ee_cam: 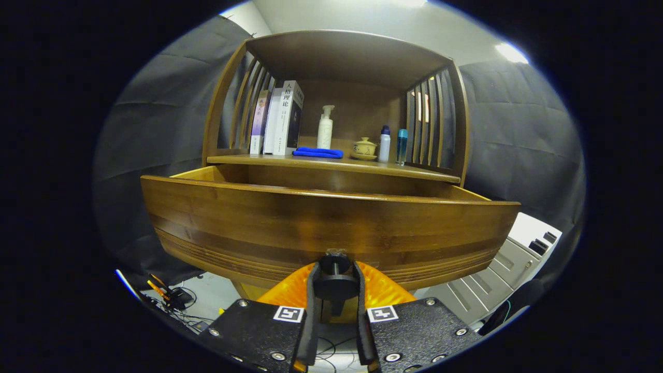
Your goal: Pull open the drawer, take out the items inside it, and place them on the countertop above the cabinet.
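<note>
The wooden drawer [331, 223] stands pulled out from the cabinet, its front panel close before me. A black round knob [335, 282] at the bottom middle of that panel sits between my two fingers. My gripper [335, 284] is shut on the knob, both orange-backed fingers [312, 290] pressing its sides. The drawer's inside is hidden behind the front panel. Above it runs the countertop [331, 163] of the cabinet, under an open shelf frame.
On the countertop stand a few books [277, 120], a white pump bottle [325, 128], a folded blue cloth [317, 152], a small lidded cup [364, 148] and two slim bottles [392, 145]. Cables [176, 298] lie on the floor at the lower left. A grey unit [513, 264] stands lower right.
</note>
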Available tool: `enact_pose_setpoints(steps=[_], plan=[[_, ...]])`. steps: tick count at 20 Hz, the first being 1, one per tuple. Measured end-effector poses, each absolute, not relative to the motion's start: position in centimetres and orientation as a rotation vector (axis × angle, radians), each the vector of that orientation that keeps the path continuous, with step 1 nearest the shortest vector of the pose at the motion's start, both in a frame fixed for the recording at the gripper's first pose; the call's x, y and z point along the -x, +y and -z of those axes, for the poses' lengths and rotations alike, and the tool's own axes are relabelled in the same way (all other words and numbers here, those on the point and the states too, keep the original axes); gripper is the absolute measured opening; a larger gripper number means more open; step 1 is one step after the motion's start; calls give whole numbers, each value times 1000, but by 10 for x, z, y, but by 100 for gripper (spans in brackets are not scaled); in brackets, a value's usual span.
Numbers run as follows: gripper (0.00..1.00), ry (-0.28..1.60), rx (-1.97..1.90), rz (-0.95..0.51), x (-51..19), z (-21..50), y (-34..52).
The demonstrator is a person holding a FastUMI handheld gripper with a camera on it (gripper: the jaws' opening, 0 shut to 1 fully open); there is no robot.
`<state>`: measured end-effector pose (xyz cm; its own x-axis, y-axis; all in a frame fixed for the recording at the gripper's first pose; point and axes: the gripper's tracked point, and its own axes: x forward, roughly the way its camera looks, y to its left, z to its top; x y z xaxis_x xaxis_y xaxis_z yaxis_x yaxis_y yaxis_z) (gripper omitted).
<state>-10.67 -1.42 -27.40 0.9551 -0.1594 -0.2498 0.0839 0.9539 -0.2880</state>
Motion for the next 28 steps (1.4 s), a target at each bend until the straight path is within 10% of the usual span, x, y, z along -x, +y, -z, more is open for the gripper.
enact_pose_setpoints(steps=[16, 28], plan=[[32, 304, 275, 95, 143, 282, -3], [95, 162, 212, 17, 138, 183, 16]])
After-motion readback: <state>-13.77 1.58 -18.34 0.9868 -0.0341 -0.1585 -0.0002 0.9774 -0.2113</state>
